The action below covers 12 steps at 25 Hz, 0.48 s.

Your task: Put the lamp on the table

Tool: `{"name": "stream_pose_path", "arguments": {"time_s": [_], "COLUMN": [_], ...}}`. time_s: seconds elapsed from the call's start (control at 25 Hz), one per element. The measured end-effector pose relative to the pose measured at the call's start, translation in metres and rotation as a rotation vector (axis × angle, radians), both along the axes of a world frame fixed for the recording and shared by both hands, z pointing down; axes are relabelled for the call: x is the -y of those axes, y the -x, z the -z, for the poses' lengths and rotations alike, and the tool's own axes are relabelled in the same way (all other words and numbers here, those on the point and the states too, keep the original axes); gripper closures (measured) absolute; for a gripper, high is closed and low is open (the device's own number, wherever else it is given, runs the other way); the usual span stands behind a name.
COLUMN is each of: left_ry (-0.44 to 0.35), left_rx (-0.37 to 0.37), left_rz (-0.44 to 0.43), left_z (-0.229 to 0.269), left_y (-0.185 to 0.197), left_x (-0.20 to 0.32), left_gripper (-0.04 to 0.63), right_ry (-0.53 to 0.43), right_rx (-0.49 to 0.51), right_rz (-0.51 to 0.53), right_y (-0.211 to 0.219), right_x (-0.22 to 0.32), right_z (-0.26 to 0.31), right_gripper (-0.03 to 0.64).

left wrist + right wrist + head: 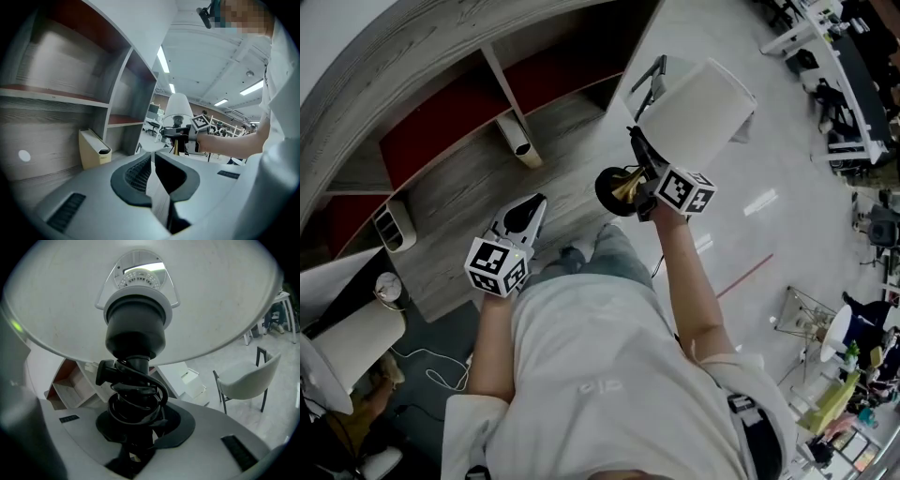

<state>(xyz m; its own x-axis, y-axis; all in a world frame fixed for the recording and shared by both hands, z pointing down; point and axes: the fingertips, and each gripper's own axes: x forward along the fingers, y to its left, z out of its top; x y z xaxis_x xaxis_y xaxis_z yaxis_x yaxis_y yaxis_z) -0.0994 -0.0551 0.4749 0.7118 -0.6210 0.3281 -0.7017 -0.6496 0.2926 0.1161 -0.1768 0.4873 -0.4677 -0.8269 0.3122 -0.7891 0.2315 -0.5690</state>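
Note:
The lamp has a white shade (698,112), a brass stem and a round black base (612,192). My right gripper (642,178) is shut on its stem and holds it in the air, tilted, to the right of the curved grey wooden table (394,56). The right gripper view looks up the stem (136,394), with the black cord wound round it, into the shade (211,301), and the jaws (136,437) clamp the stem. My left gripper (530,211) (153,157) is shut with nothing in it and points at the shelves. From it the lamp (179,105) shows ahead.
Under the table top are open shelves with red backs (441,131). A beige bin (517,141) (93,150) stands on the wood floor by a divider. A chair (652,80) (248,380) stands nearby. Another white lampshade (356,347) and a loose cable (431,366) lie at lower left.

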Motion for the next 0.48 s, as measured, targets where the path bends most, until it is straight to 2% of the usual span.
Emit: {"name": "stream_pose_path", "arguments": {"time_s": [0.24, 0.48], "left_ry": [0.036, 0.057], "left_rx": [0.008, 0.025], "left_rz": [0.112, 0.154], "left_z": [-0.013, -0.026], "left_y": [0.019, 0.038], "left_x": [0.009, 0.010], "left_gripper": [0.558, 0.558], "right_ry": [0.025, 0.018], "right_rx": [-0.016, -0.065], "right_rz": [0.071, 0.127], "right_y": [0.024, 0.055], "right_x": [0.038, 0.065], "right_z": [-0.037, -0.070], "right_gripper": [0.509, 0.508]}}
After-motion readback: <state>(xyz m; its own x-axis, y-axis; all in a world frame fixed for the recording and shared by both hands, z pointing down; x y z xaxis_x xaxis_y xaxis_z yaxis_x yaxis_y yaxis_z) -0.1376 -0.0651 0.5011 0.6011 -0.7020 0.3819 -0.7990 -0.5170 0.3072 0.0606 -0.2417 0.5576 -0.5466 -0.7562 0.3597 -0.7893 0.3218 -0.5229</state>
